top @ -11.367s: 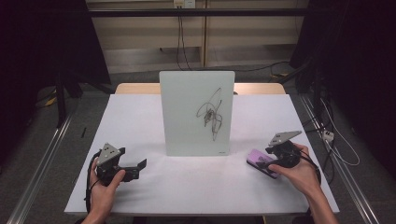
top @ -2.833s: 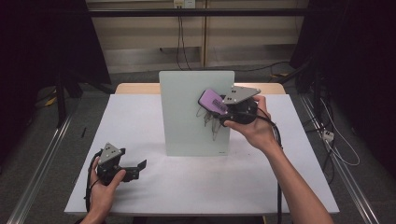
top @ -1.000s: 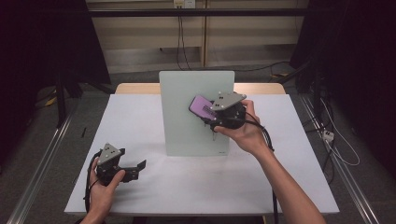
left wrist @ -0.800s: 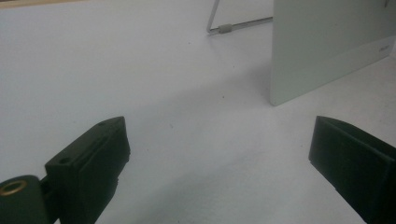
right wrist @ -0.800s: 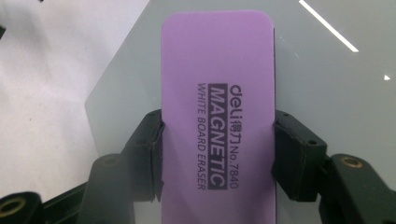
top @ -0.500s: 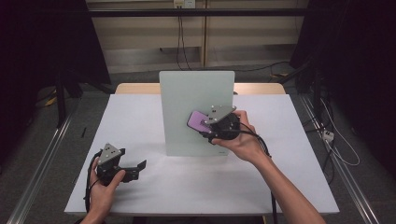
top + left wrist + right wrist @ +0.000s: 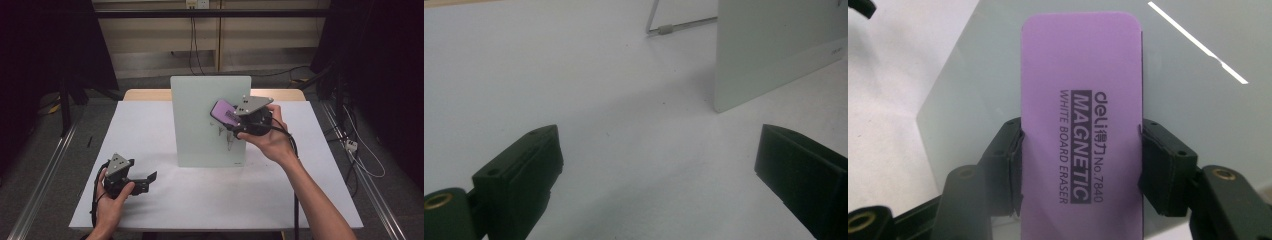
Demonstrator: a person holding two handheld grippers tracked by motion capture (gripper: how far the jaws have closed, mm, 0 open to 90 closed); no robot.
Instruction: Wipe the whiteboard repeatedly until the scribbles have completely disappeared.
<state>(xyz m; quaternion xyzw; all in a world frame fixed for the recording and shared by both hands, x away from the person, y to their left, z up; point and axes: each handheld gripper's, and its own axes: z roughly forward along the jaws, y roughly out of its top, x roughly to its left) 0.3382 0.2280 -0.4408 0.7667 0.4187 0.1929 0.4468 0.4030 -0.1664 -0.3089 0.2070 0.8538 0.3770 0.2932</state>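
The left hand-held gripper point(image 7: 145, 179) rests low near the tabletop's point(image 7: 150, 125) front left corner, jaws spread wide apart, with the left hand point(image 7: 112, 200) wrapped around its body. The right hand-held gripper point(image 7: 227, 116) is raised above the tabletop's middle, forearm stretched forward, jaws clamped tight.

Lab or recording studio, not a home: a white table point(image 7: 210, 200) stands alone on a grey floor point(image 7: 45, 165) with metal rails point(image 7: 40, 185) either side. Dark curtains point(image 7: 50, 45) flank it, cables point(image 7: 360, 155) trail over the floor, and a wall socket point(image 7: 196, 4) sits behind on a plain panelled wall.
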